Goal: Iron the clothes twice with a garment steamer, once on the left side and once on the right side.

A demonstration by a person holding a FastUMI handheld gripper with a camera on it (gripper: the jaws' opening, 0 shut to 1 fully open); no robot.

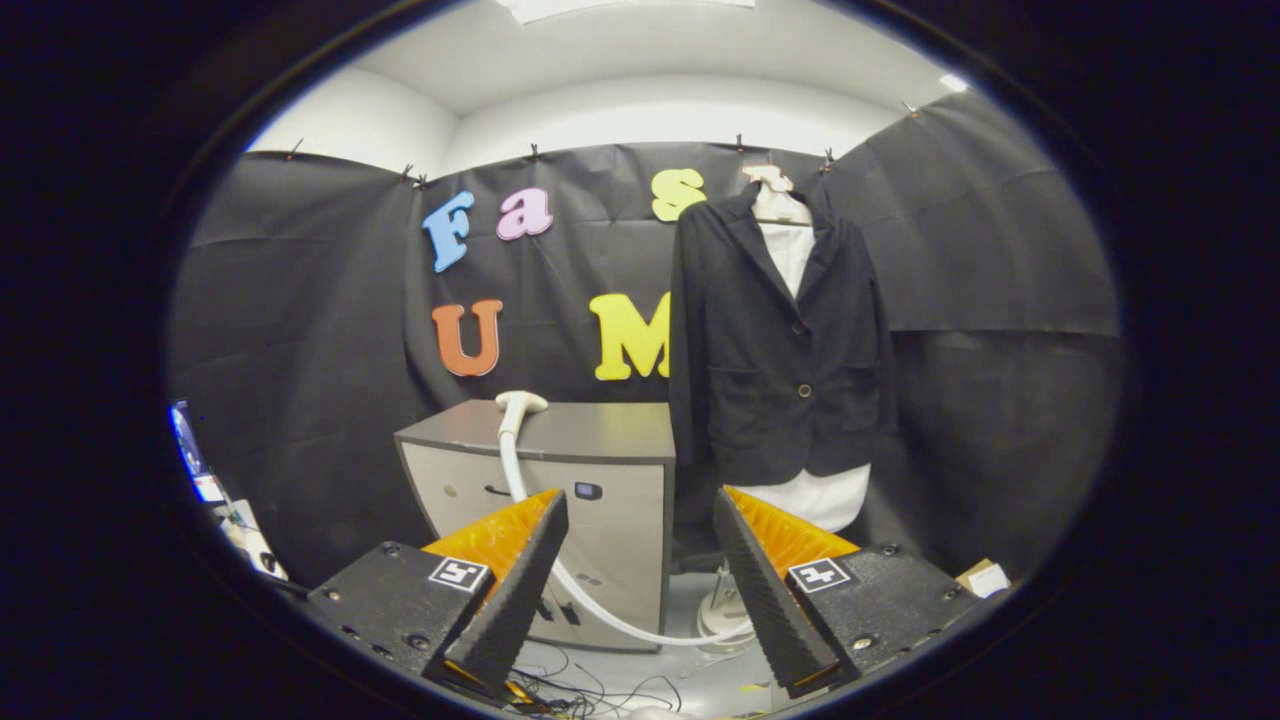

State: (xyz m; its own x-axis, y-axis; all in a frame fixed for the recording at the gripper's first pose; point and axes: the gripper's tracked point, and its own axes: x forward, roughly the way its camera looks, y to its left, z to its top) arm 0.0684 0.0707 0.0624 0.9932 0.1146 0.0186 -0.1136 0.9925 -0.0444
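Holding the gripper [640, 520] spread wide and empty, well short of the white steamer head [521, 403] resting on the grey cabinet [560, 432] beyond, beside the dark buttoned jacket [780, 350] hanging over a white shirt.

Dim booth, ceiling light overhead, sharp centre, strong fisheye bending at edges.
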